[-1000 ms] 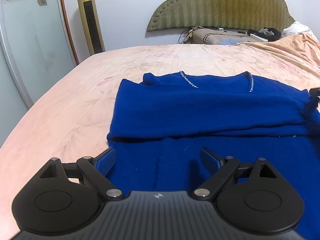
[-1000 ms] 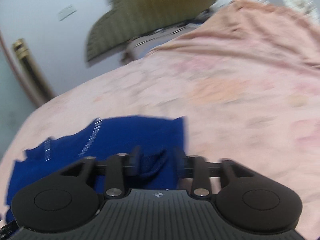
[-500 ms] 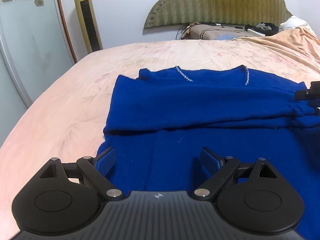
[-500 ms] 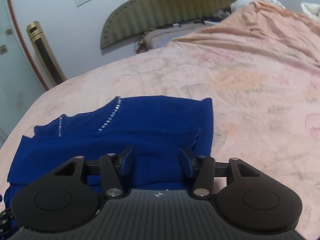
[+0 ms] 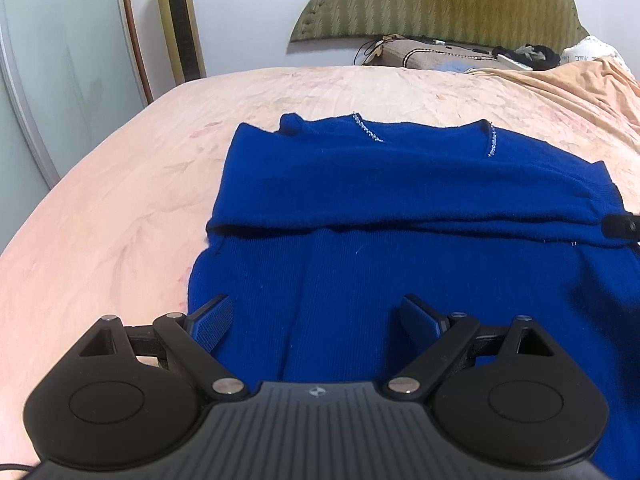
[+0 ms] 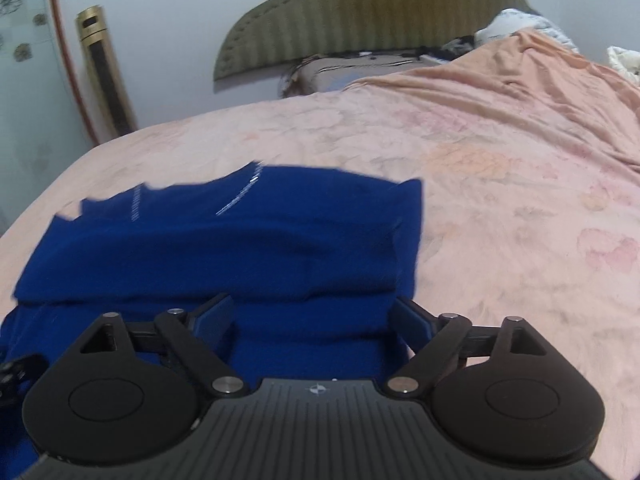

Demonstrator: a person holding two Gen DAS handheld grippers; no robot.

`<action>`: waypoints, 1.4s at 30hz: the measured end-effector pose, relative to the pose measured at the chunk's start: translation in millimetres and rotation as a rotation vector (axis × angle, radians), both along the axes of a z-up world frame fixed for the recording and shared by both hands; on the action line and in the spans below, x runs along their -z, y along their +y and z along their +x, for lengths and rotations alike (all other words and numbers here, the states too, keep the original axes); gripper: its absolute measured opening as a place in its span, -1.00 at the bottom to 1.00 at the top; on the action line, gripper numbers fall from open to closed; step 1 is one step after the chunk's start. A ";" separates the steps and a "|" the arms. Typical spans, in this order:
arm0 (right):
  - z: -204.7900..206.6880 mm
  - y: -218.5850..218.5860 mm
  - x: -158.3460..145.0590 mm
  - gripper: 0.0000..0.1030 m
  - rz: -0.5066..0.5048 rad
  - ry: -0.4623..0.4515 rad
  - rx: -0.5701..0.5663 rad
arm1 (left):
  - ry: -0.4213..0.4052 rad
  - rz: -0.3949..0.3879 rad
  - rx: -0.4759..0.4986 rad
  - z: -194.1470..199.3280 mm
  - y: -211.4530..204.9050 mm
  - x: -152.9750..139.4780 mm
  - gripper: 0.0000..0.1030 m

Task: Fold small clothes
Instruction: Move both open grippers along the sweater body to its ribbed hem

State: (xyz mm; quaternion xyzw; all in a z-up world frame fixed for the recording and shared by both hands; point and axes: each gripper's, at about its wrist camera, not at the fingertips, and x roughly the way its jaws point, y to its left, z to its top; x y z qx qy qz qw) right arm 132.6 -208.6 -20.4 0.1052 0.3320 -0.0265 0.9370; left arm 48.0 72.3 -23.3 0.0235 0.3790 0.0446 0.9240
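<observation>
Clearly this soft, limp blue sweater [image 5: 400,208] wants pinching at its near hem, just below your wide left tool [image 5: 316,320] and your opening, empty right tool [image 6: 312,316].

The left gripper [image 5: 316,320] points forward and downward, its two blue-padded fingers [image 5: 212,320] spread wide apart with nothing pressed between them. The right gripper [image 6: 312,316] points the same way, and its jaws are opening; its pads [image 6: 214,316] stand apart and grip nothing. In the left wrist view, a black tip of the right gripper shows at the far right edge.
</observation>
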 end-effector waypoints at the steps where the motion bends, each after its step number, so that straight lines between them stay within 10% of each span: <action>1: -5.4 2.2 -0.2 0.73 0.008 0.002 -0.011 | 0.001 0.000 0.000 -1.7 0.1 0.1 0.78; 32: -122.9 -1.8 6.0 0.86 0.188 0.031 -0.109 | 0.024 -0.010 -0.004 -70.1 42.2 -0.2 0.78; 42: -162.0 -18.8 9.7 0.82 0.169 0.080 -0.105 | 0.083 -0.160 0.075 -86.2 85.0 -1.7 0.78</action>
